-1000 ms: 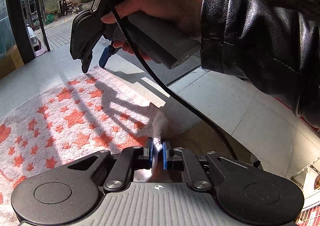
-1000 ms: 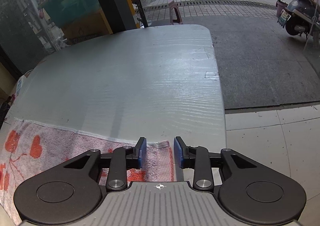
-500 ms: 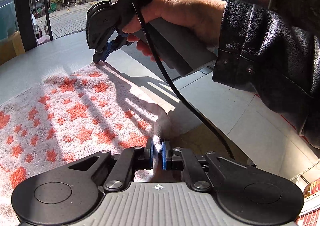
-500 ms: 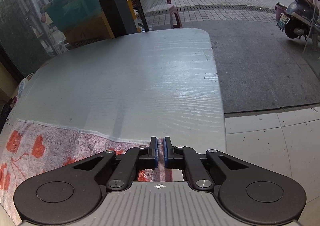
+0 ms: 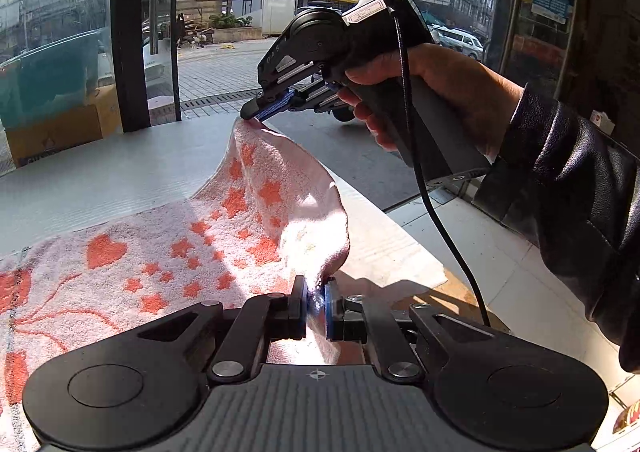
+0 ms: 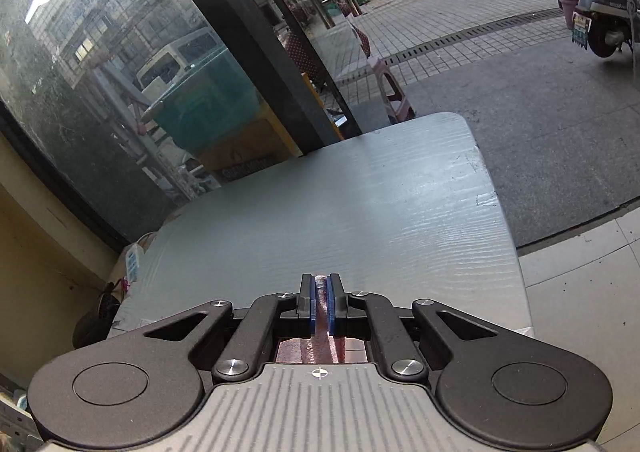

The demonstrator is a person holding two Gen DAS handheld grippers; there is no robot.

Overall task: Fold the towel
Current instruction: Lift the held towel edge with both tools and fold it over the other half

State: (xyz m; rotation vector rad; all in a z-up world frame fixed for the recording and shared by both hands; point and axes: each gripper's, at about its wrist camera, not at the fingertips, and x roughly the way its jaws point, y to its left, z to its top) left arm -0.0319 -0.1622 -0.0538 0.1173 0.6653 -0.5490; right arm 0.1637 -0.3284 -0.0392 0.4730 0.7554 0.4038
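A pink towel (image 5: 168, 252) with orange stars and hearts lies on the grey table (image 5: 100, 176). My left gripper (image 5: 316, 302) is shut on the towel's near right corner. My right gripper (image 5: 256, 117) is shut on the far right corner and holds it raised above the table, so the right edge hangs in a curve between the two grippers. In the right wrist view, a strip of the towel (image 6: 320, 308) is pinched in my right gripper (image 6: 320, 306). The rest of the towel is hidden there.
The table's right edge (image 5: 384, 236) drops to a tiled floor (image 5: 500, 252). A dark window frame (image 6: 256, 52) and glass stand behind the table. A scooter (image 6: 600, 12) and a small stool (image 6: 394, 92) stand on the pavement outside.
My right gripper closed on the far right corner and lifted it off the table. My left gripper stayed shut on the near corner.
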